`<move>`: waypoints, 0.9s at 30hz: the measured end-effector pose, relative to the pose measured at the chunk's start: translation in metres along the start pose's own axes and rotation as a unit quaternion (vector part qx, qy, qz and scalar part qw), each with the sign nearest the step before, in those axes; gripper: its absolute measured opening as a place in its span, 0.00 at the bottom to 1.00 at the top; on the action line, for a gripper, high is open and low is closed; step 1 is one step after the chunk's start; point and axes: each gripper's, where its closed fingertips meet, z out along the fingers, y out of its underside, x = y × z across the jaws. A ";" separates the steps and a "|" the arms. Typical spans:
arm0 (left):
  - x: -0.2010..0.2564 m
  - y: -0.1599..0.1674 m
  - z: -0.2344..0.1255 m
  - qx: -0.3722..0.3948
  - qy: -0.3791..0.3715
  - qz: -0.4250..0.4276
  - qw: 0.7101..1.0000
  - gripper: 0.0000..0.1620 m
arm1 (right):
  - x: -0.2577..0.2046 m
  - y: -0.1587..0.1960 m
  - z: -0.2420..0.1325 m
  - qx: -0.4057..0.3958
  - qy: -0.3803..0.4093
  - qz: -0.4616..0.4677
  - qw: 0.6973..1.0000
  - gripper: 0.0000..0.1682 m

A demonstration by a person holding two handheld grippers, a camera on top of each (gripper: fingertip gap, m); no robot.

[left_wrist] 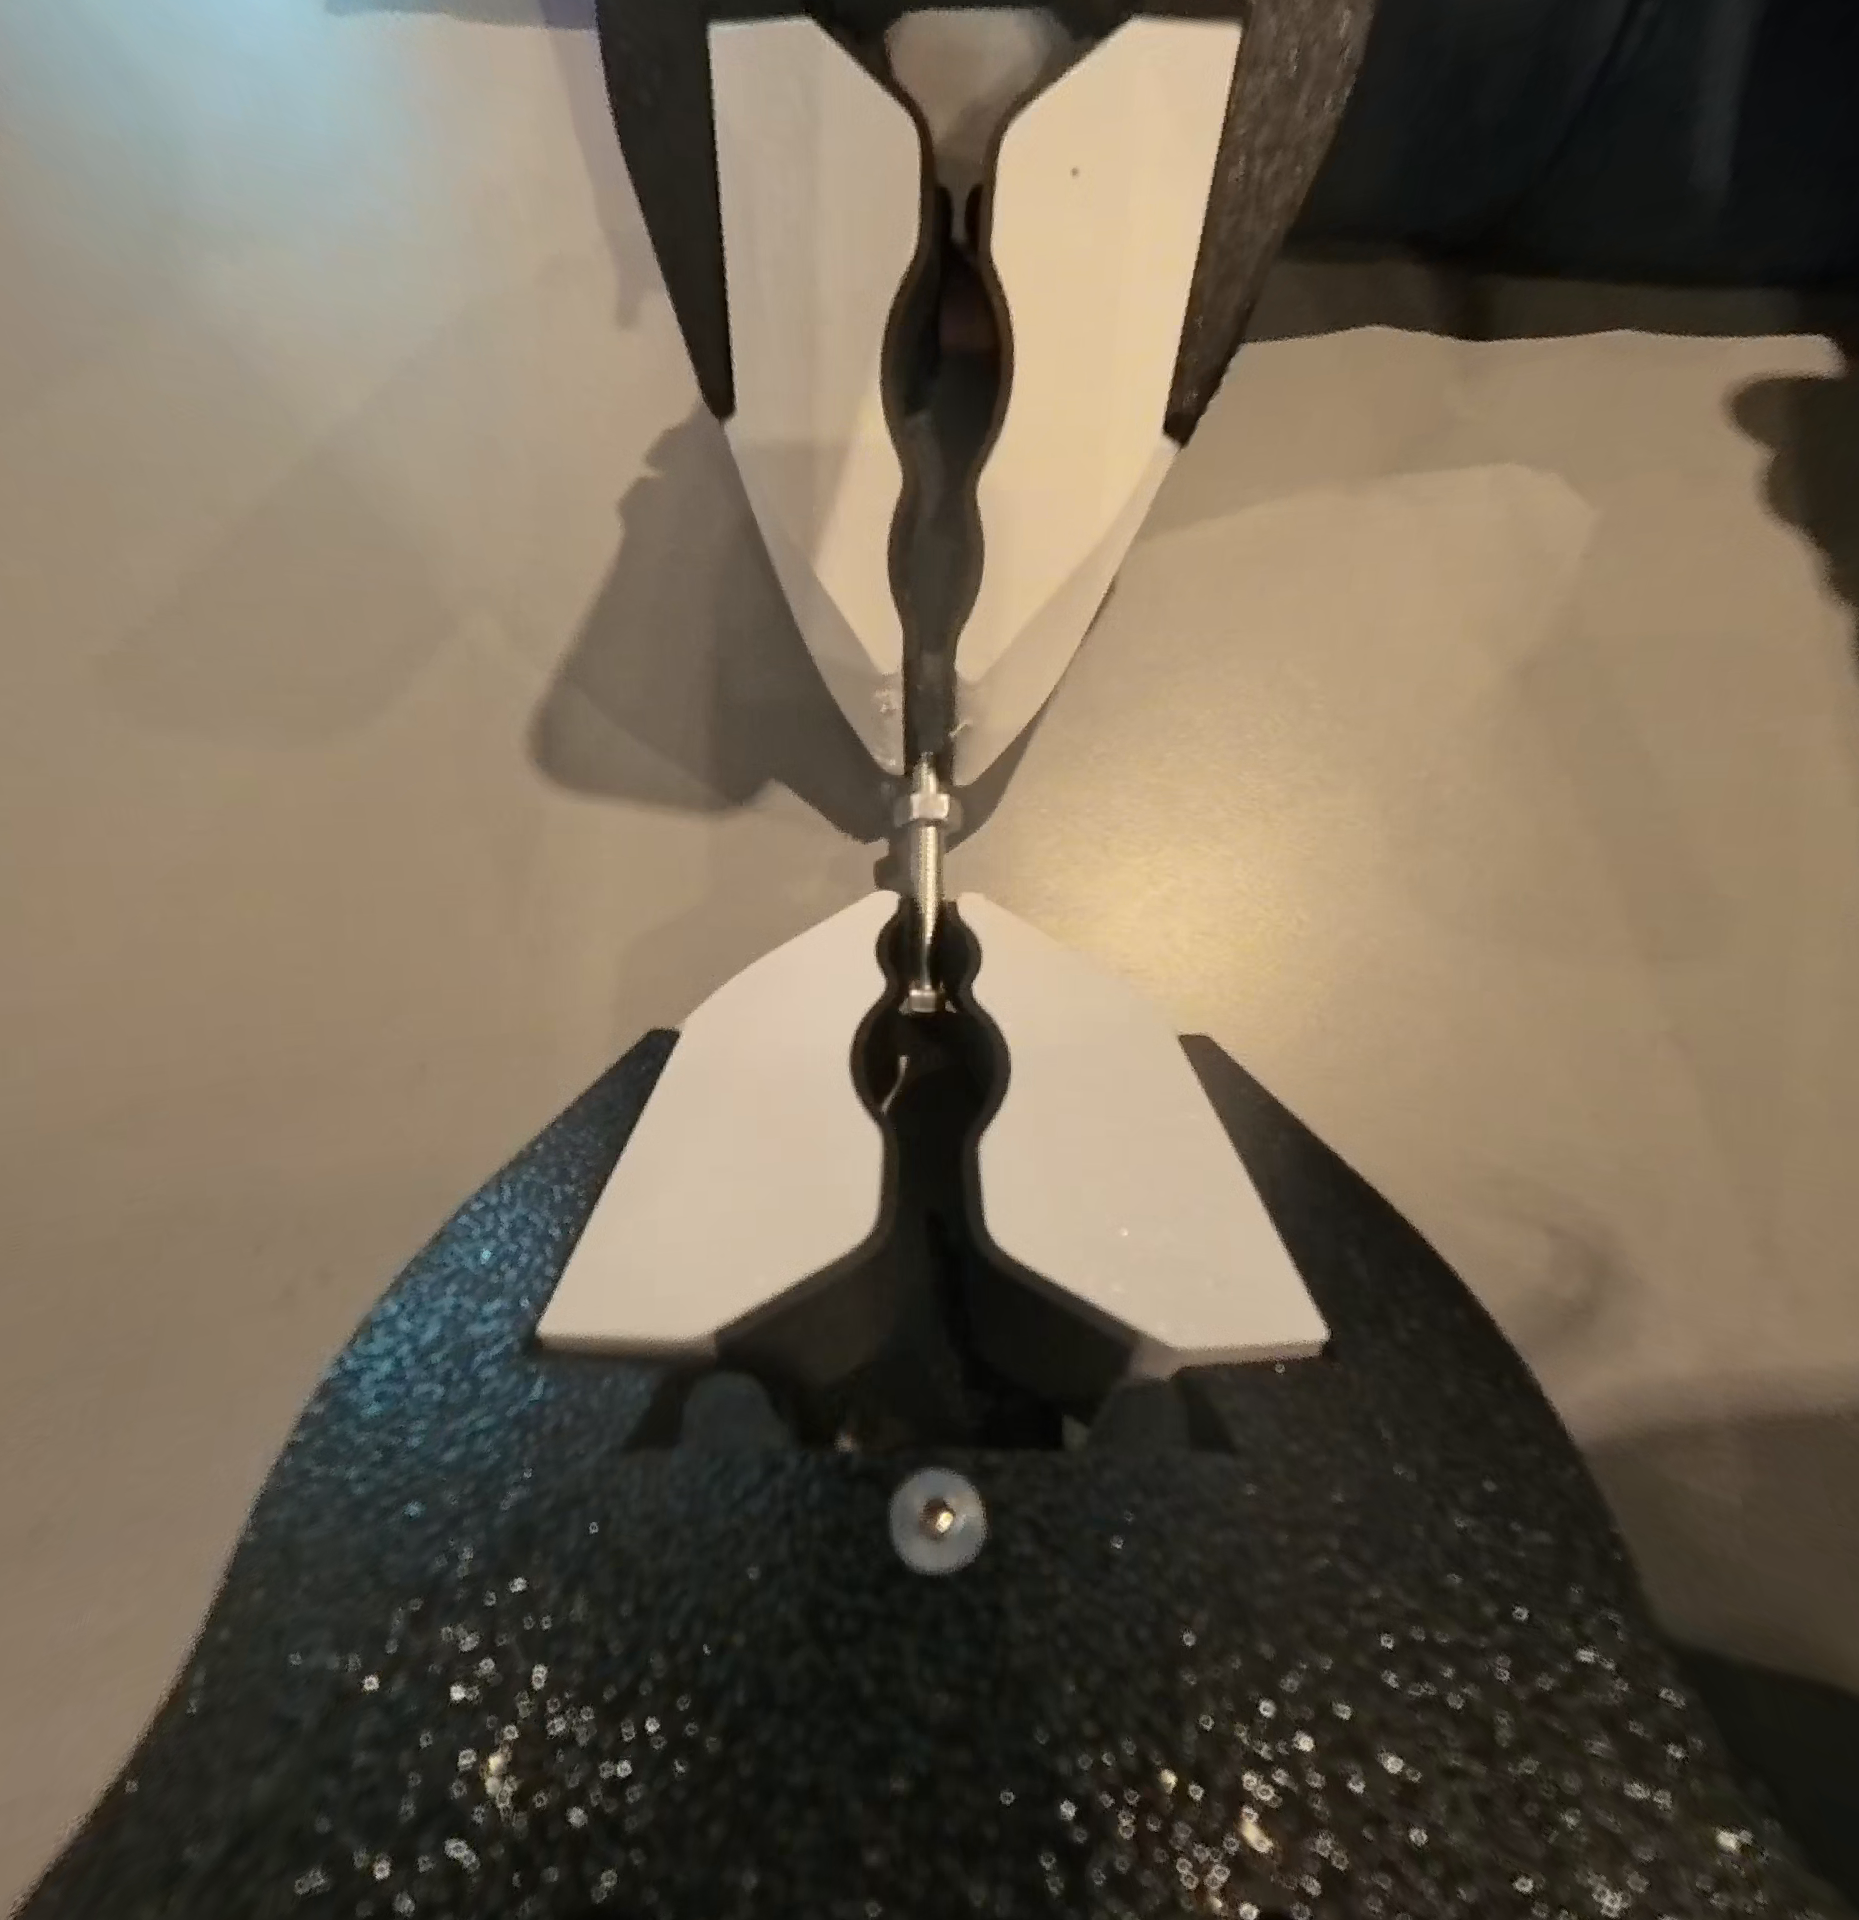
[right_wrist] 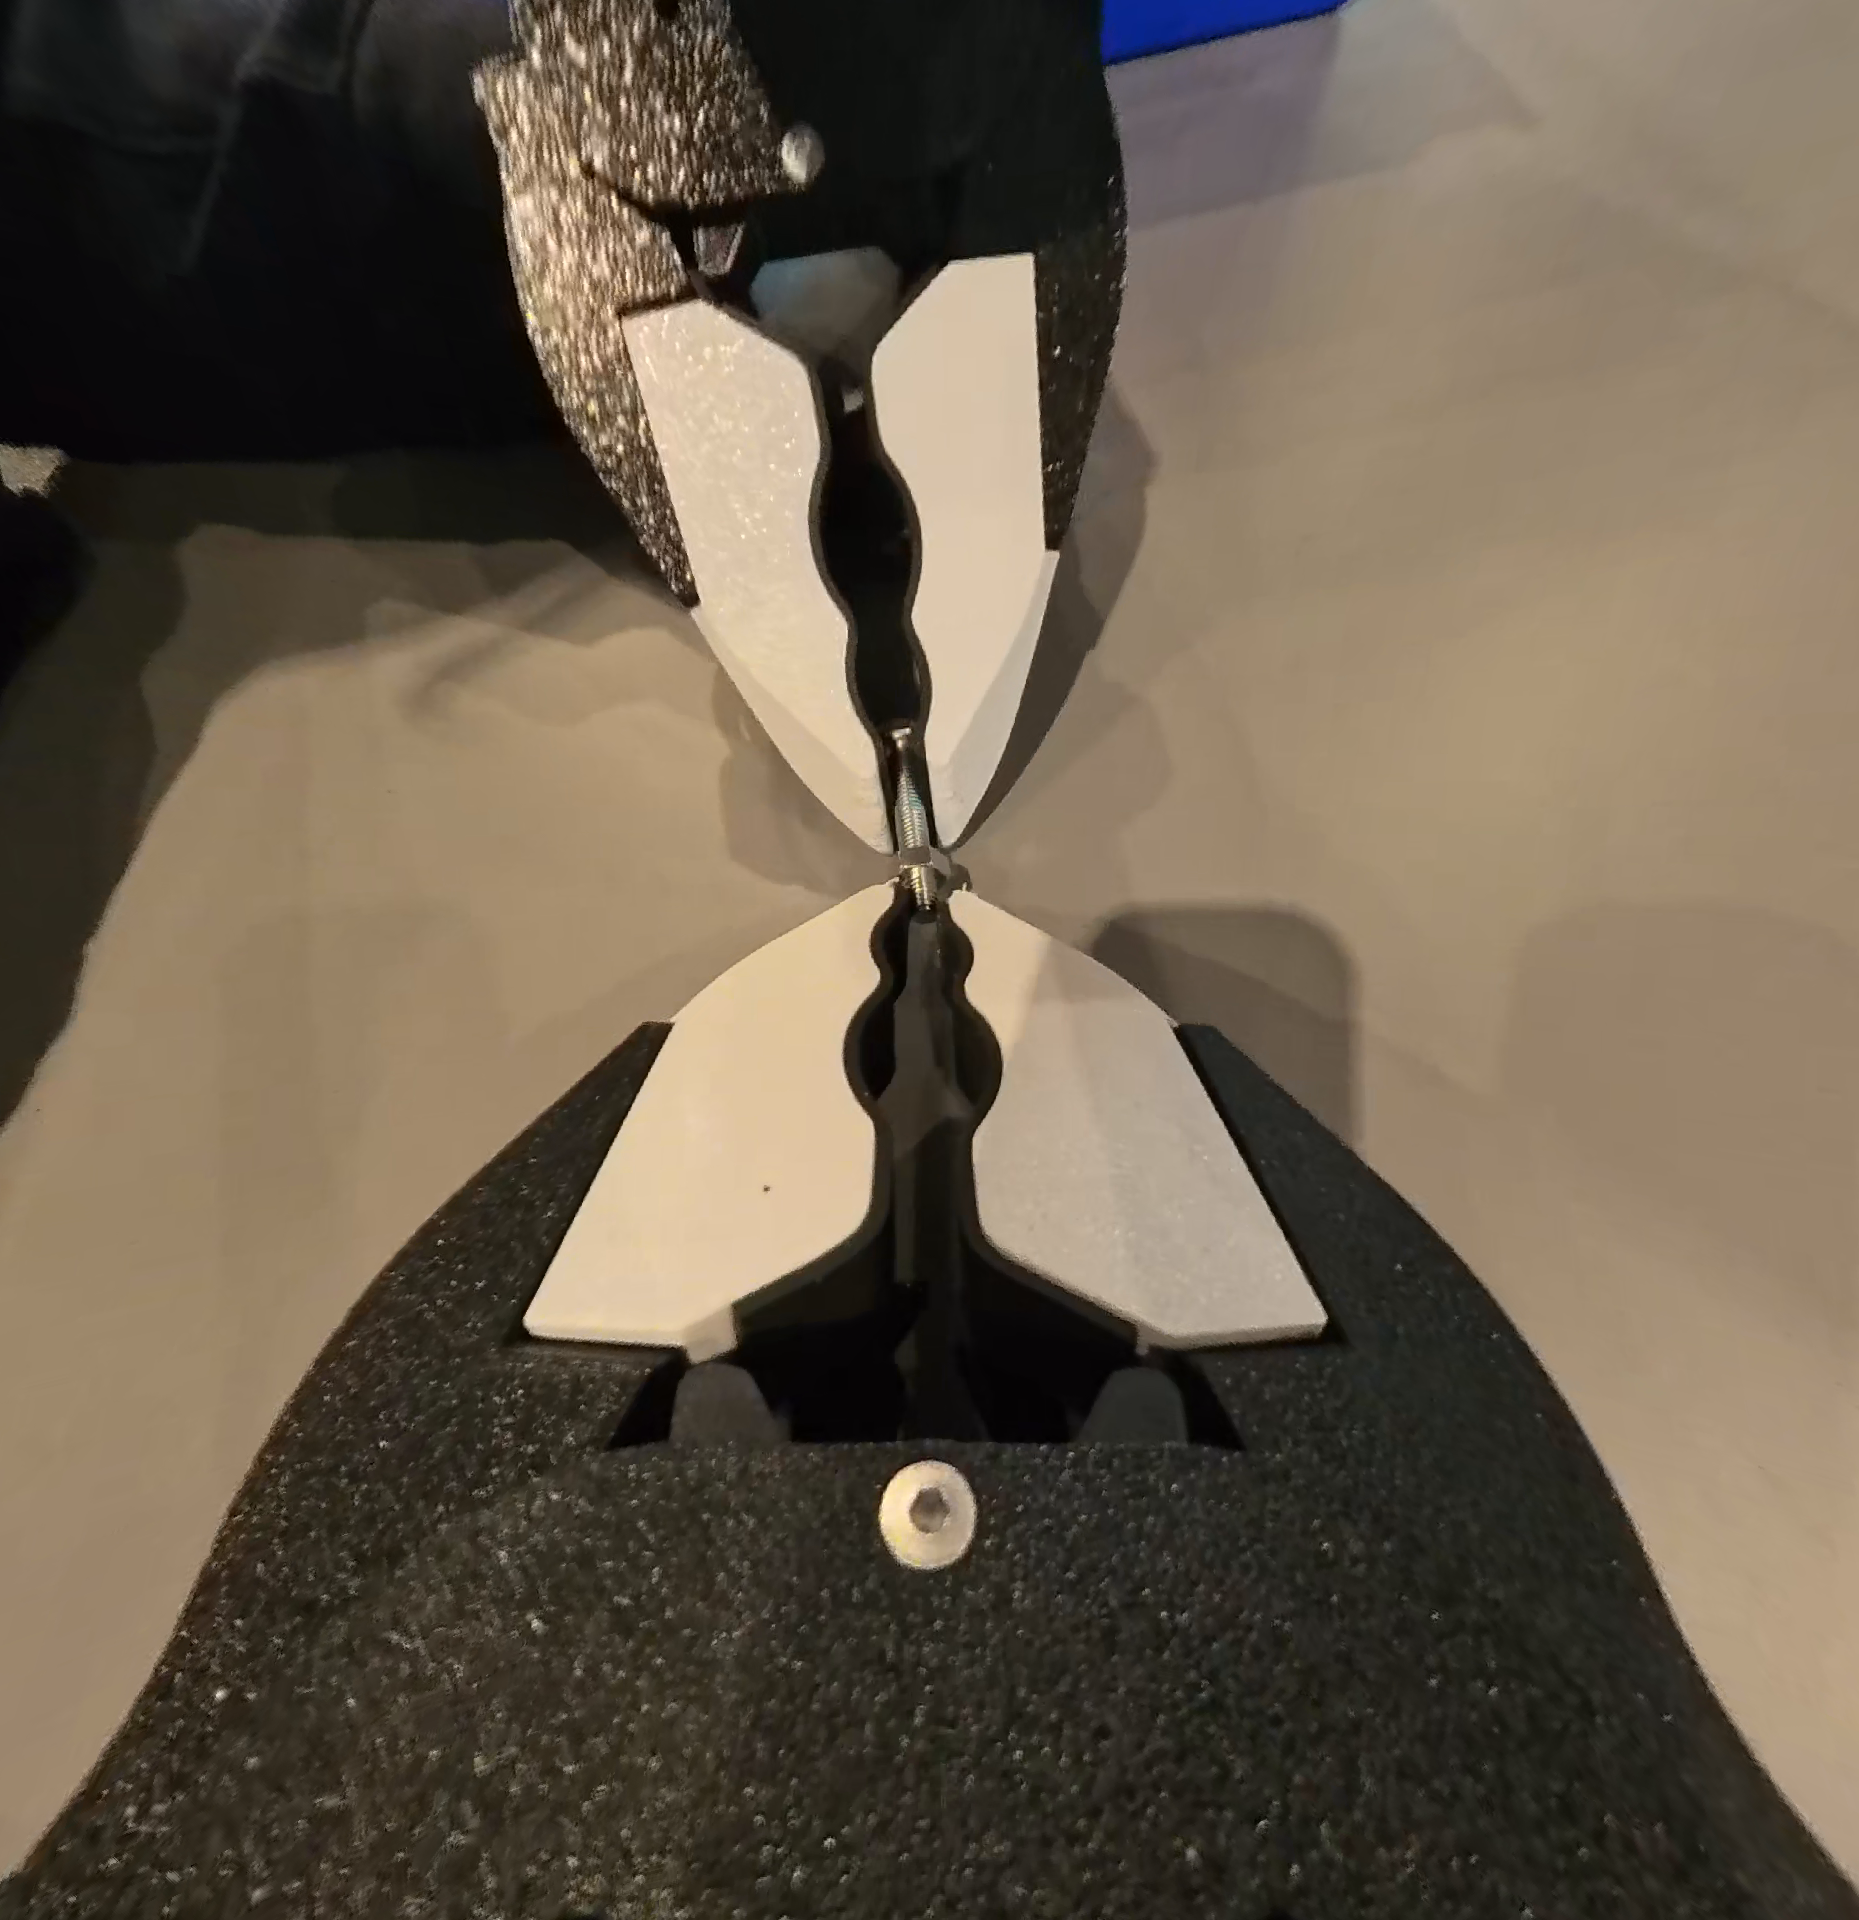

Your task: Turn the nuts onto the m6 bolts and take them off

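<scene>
White finger pads are seen on both grippers, set in black grainy bodies. In the left wrist view, the left gripper (left_wrist: 923,920) fills the lower half of the frame and its fingers are closed on the head end of a small steel bolt (left_wrist: 922,873). The bolt head sits in a notch between the pads, and the threaded shank points up to the middle of the frame. A hex nut (left_wrist: 922,808) is threaded on the shank. The right gripper (left_wrist: 927,774) comes down from the top of the frame, and its tips are pressed together at the far end of the bolt, just above the nut.

In the right wrist view, the right gripper (right_wrist: 926,888) is closed on the nut (right_wrist: 922,868) at the frame centre, and the left gripper (right_wrist: 920,831) holds the bolt (right_wrist: 917,795) from above. Under both, a plain beige table (left_wrist: 281,831) is seen, with soft shadows. A blue object (right_wrist: 1216,21) is visible at the upper right edge.
</scene>
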 end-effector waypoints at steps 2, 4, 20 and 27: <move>0.000 0.000 0.000 0.000 0.002 -0.002 1.000 0.03 | 0.000 -0.003 -0.001 0.010 -0.006 0.016 1.000 0.04; 0.000 0.000 0.000 0.000 0.003 -0.004 1.000 0.03 | -0.005 -0.009 -0.002 0.031 -0.032 0.030 0.999 0.10; -0.001 0.000 0.000 -0.001 0.006 -0.008 1.000 0.03 | -0.011 -0.006 0.008 0.004 -0.018 -0.011 1.000 0.18; -0.001 0.000 0.000 -0.001 0.008 -0.011 1.000 0.03 | -0.022 -0.013 0.001 0.038 -0.058 -0.016 0.997 0.11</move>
